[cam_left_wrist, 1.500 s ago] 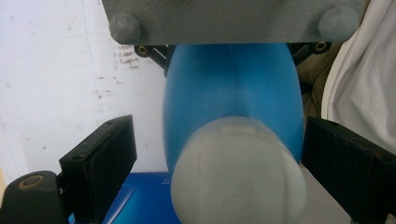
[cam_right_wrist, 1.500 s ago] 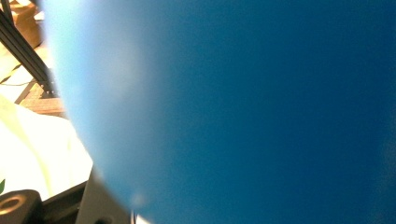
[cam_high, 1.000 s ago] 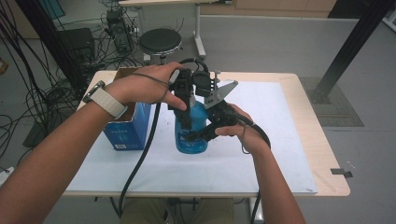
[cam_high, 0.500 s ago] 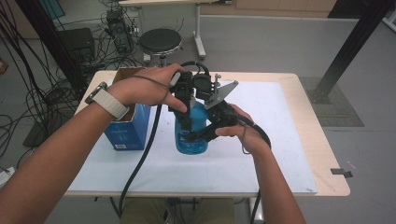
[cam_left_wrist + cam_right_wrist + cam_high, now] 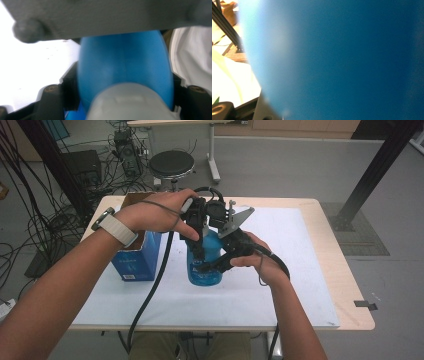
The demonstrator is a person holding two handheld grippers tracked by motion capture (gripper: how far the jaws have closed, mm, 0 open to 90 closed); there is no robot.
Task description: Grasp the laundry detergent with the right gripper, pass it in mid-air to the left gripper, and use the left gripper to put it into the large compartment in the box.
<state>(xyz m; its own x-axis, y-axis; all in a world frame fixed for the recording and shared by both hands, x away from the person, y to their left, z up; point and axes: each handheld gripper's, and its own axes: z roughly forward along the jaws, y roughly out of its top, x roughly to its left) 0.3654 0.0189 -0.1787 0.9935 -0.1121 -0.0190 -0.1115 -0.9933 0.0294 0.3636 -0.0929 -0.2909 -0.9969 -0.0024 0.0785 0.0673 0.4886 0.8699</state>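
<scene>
Two grippers, left (image 5: pixel 198 251) and right (image 5: pixel 207 266), clamp the blue bottle (image 5: pixel 204 270) standing mid-desk (image 5: pixel 300 285), the left's fingers having just closed near its top; next, likely, twisting the cap while the body stays braced.

Even, soft indoor light falls on the high view, with faint shadows on the table (image 5: pixel 300 285). Both gripper views are blurred; the blue bottle (image 5: pixel 125 72) sits too close, whites overexposed.

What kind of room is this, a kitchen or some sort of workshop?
Most likely a lab or workshop: cables pile on the bare floor, a black stool stands behind the table, and electronic gear sits nearby.
</scene>
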